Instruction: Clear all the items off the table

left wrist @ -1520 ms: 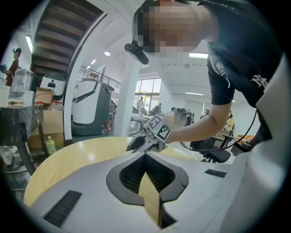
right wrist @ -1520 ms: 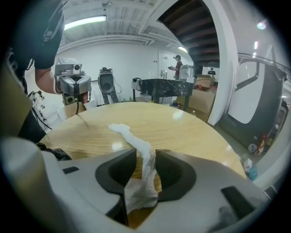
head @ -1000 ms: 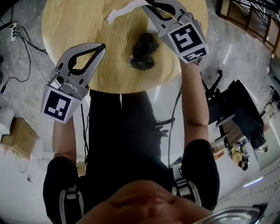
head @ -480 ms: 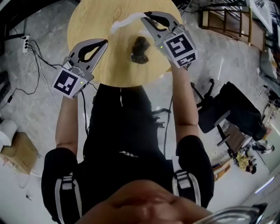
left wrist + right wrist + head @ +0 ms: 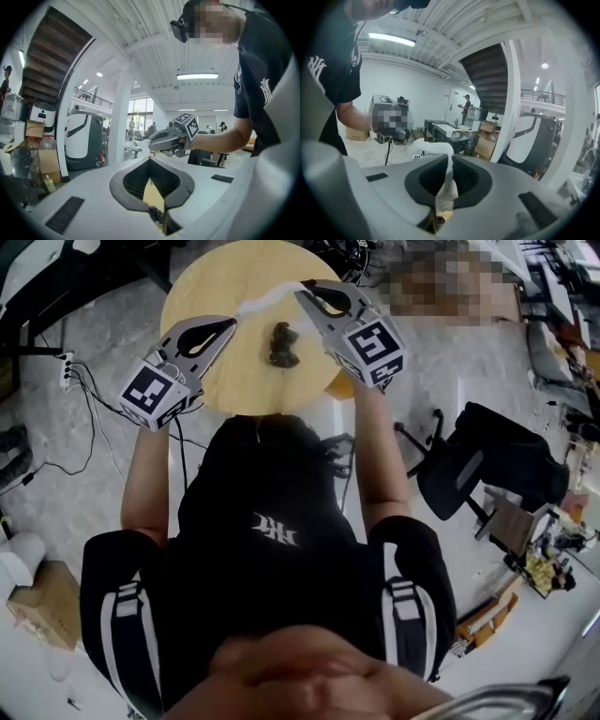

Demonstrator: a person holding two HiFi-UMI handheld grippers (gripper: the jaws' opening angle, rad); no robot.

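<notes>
Where the head view looks steeply down past the person's black shirt (image 5: 272, 531), we record a grey floor (image 5: 75, 456) and, standing on it, a round wooden tabletop (image 5: 216, 282). A dark office chair (image 5: 469, 465) stands well apart on the right of that view, and a cardboard box (image 5: 42, 601) lies at the lower left.

We find both tools held over the near half of the tabletop. The left hand-held gripper (image 5: 228, 326) has its jaws pressed together with nothing between them. Its own view confirms this (image 5: 150, 160): the tips meet, and only the wood below shows through the opening behind them. The right hand-held gripper (image 5: 302, 289) is likewise pressed together, but here it pinches a white strip (image 5: 262, 302). In its own view (image 5: 451, 158) the strip (image 5: 449, 185) runs through the closed tips and curls away beyond them. The left gripper view shows the right hand-held gripper (image 5: 150, 144) from the side, with the strip (image 5: 136, 145) trailing off its tips. We cannot tell whether the strip's free end touches the wood.

A dark crumpled item (image 5: 281, 343) lies on the tabletop between the two tools, apart from both; it also shows below the left jaws (image 5: 156, 214)
</notes>
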